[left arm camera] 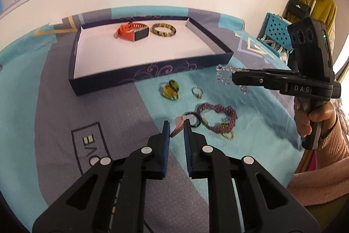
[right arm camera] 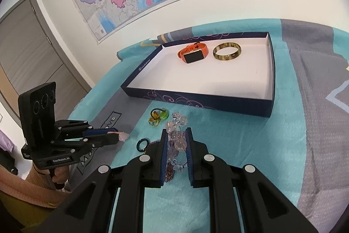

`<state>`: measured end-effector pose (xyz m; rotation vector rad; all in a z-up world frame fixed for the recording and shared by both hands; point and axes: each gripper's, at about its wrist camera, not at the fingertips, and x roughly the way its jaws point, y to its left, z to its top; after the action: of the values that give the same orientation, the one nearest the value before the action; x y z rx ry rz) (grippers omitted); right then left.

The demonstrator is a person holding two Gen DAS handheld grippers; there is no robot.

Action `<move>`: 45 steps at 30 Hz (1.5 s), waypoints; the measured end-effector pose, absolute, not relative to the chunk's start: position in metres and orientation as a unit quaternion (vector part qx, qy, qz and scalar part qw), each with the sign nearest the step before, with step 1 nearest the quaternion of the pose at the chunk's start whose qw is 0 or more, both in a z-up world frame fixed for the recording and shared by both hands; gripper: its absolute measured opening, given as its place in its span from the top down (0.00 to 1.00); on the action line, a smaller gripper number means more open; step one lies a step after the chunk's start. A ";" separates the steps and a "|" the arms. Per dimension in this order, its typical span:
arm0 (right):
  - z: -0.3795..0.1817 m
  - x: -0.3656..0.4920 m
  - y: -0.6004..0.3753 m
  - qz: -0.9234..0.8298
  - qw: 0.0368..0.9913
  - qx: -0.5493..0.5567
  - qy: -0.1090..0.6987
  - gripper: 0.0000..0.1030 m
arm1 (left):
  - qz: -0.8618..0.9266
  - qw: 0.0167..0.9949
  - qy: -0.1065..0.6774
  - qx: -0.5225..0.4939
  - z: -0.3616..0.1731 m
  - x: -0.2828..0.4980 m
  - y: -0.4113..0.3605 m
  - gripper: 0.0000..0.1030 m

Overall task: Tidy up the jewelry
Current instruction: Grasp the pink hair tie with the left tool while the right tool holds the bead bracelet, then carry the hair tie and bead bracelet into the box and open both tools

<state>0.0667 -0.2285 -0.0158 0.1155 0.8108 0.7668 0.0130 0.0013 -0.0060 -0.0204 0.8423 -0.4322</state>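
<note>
Two grippers work over the tabletop: the left gripper is clenched on a pink charm, the right gripper grasps a clear bead bracelet. At twelve o'clock the box holds an orange watch and bangle. A purple bracelet, glass rings and a small ring lie between.

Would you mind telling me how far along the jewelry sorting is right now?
Done: the orange watch and the bangle lie in the box. In hand: the left gripper is shut on a pink clip, and the right gripper is shut on the crystal bracelet. Left on the cloth: the yellow-green piece, the small ring, the black ring and the purple bead bracelet.
</note>
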 end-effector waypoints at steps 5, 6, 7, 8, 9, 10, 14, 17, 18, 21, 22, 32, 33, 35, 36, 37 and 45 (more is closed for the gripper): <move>-0.007 0.073 -0.227 0.363 0.852 0.051 0.375 0.87 | -0.208 0.895 0.394 -0.013 0.004 0.021 0.004 0.87; -0.005 0.074 -0.227 0.361 0.853 0.050 0.373 0.87 | -0.207 0.897 0.391 -0.014 0.006 0.022 0.005 0.87; -0.004 0.076 -0.228 0.361 0.854 0.050 0.371 0.87 | -0.206 0.898 0.388 -0.015 0.008 0.024 0.007 0.87; -0.002 0.078 -0.228 0.361 0.855 0.050 0.369 0.87 | -0.205 0.900 0.385 -0.018 0.012 0.026 0.008 0.87; 0.000 0.081 -0.227 0.359 0.857 0.049 0.367 0.87 | -0.205 0.901 0.382 -0.020 0.014 0.028 0.009 0.87; 0.001 0.082 -0.227 0.358 0.858 0.047 0.366 0.87 | -0.204 0.902 0.379 -0.021 0.016 0.030 0.010 0.87; 0.006 0.093 -0.224 0.355 0.861 0.044 0.361 0.87 | -0.198 0.907 0.370 -0.028 0.024 0.044 0.015 0.87; 0.008 0.104 -0.221 0.353 0.862 0.046 0.361 0.87 | -0.197 0.910 0.364 -0.030 0.028 0.056 0.016 0.87; 0.009 0.107 -0.220 0.351 0.863 0.044 0.361 0.87 | -0.195 0.911 0.363 -0.029 0.030 0.059 0.015 0.87; 0.009 0.119 -0.218 0.346 0.864 0.043 0.363 0.87 | -0.193 0.912 0.361 -0.029 0.032 0.071 0.015 0.87; 0.009 0.123 -0.217 0.347 0.863 0.044 0.364 0.87 | -0.192 0.912 0.360 -0.028 0.033 0.074 0.014 0.87; 0.002 0.161 -0.215 0.334 0.859 0.058 0.382 0.87 | -0.183 0.907 0.376 -0.043 0.024 0.111 0.018 0.87; 0.001 0.165 -0.214 0.332 0.859 0.059 0.384 0.87 | -0.184 0.906 0.379 -0.047 0.022 0.115 0.018 0.87; -0.002 0.171 -0.211 0.330 0.858 0.058 0.389 0.87 | -0.182 0.904 0.384 -0.051 0.019 0.123 0.019 0.87; -0.004 0.174 -0.210 0.328 0.858 0.059 0.391 0.87 | -0.180 0.904 0.385 -0.051 0.018 0.125 0.019 0.87; -0.006 0.178 -0.208 0.327 0.856 0.059 0.395 0.87 | -0.178 0.904 0.386 -0.051 0.018 0.128 0.019 0.87; -0.012 0.199 -0.194 0.314 0.855 0.051 0.410 0.85 | -0.174 0.897 0.403 -0.057 0.010 0.153 0.019 0.87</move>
<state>0.1985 -0.1937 -0.0123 0.1082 0.8617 0.6611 0.1529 0.0193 0.0099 -0.1181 0.8351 -0.3607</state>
